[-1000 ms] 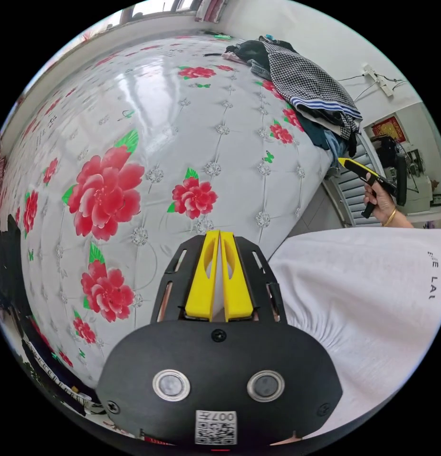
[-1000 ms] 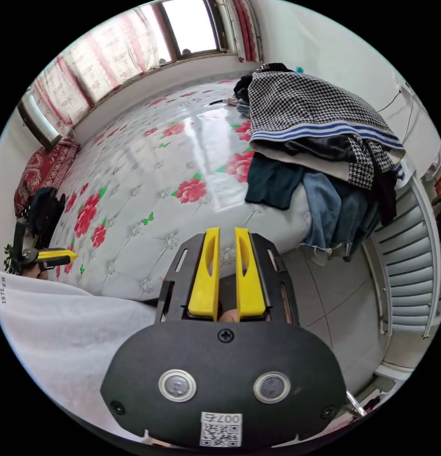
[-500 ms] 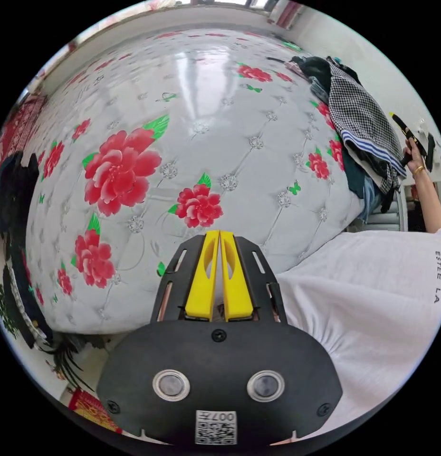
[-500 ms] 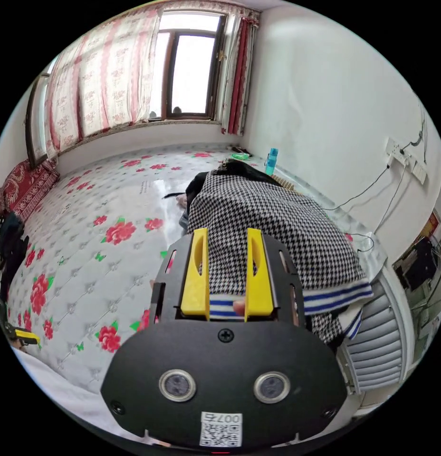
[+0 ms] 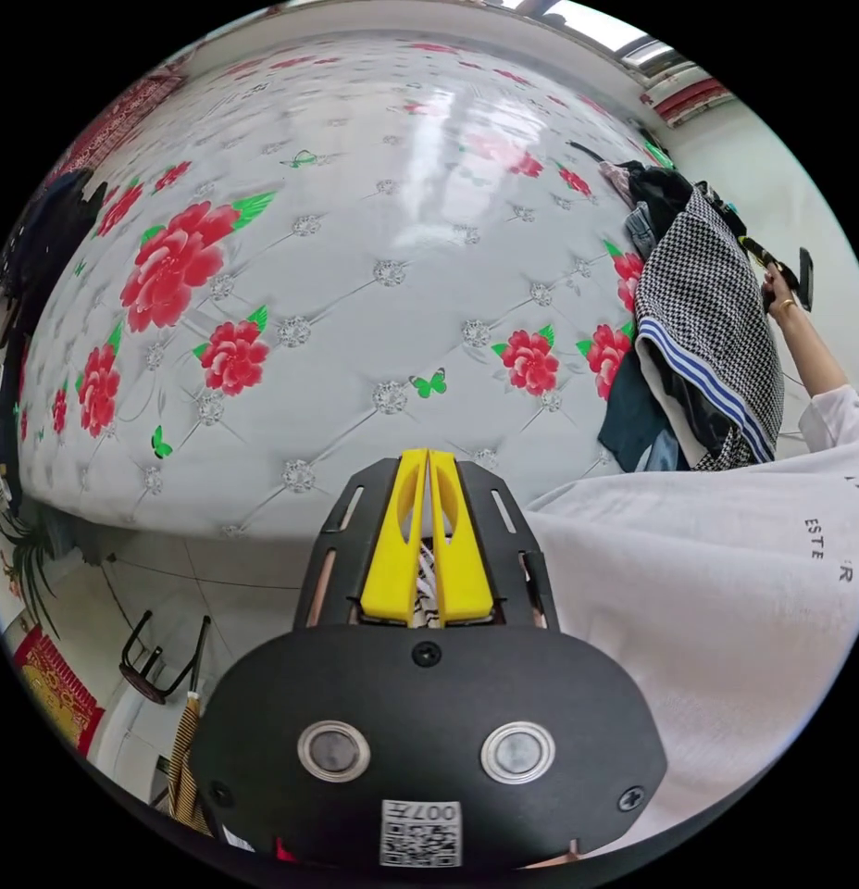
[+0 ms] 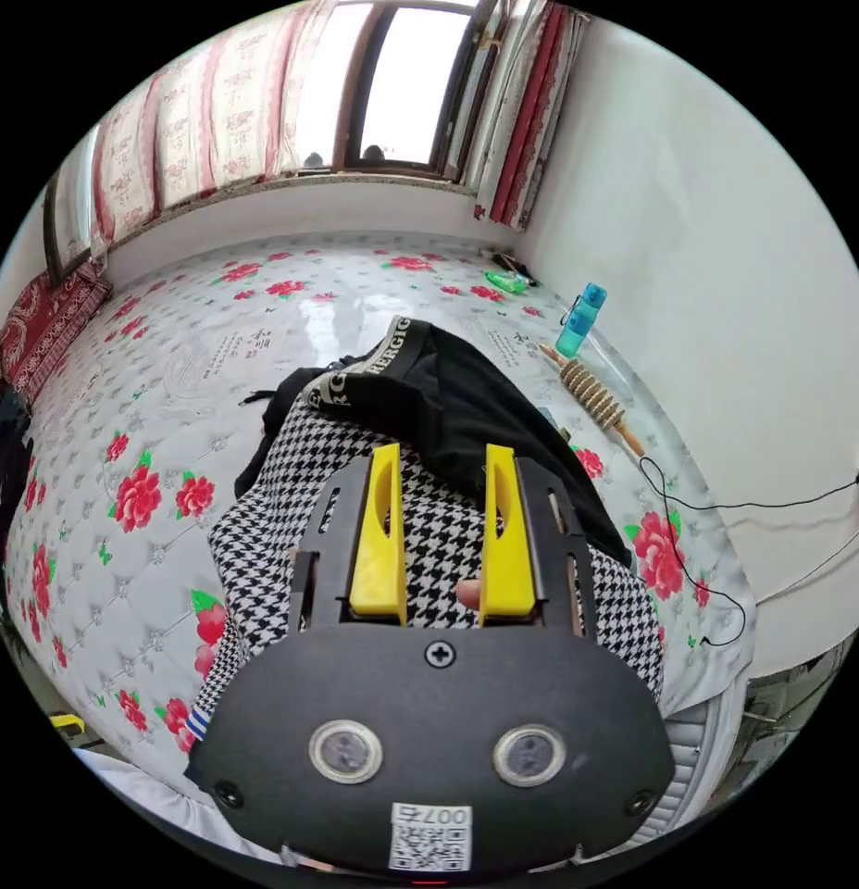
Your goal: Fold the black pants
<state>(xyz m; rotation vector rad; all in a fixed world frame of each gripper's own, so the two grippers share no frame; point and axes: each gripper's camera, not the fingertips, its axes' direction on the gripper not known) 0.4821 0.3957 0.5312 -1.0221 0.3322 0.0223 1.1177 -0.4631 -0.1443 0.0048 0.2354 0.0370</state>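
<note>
Right gripper (image 6: 439, 532): yellow jaws held apart, nothing between them, poised over a houndstooth garment (image 6: 429, 546) at the centre of the right gripper view. Black pants (image 6: 466, 417): lying just above the jaws in that frame, partly under the houndstooth piece, on the heap of clothes; a lettered waistband (image 6: 369, 361) is exposed at the upper left of the dark cloth. Handling is judged as soft, limp and light, likely to sag and drag neighbouring garments when lifted; the waistband, being thicker and banded, is judged the firmest place for a hold. Floral mattress (image 6: 217, 333): glossy and tufted, spread out toward the window at the top of the frame; a blue bottle (image 6: 579, 319) and a wooden roller (image 6: 591, 398) are seen at upper right. Left gripper (image 5: 428, 537): jaws brought together, nothing clamped, set at lower centre of the left gripper view, well apart from the clothes pile (image 5: 703, 343) at the right edge.
</note>
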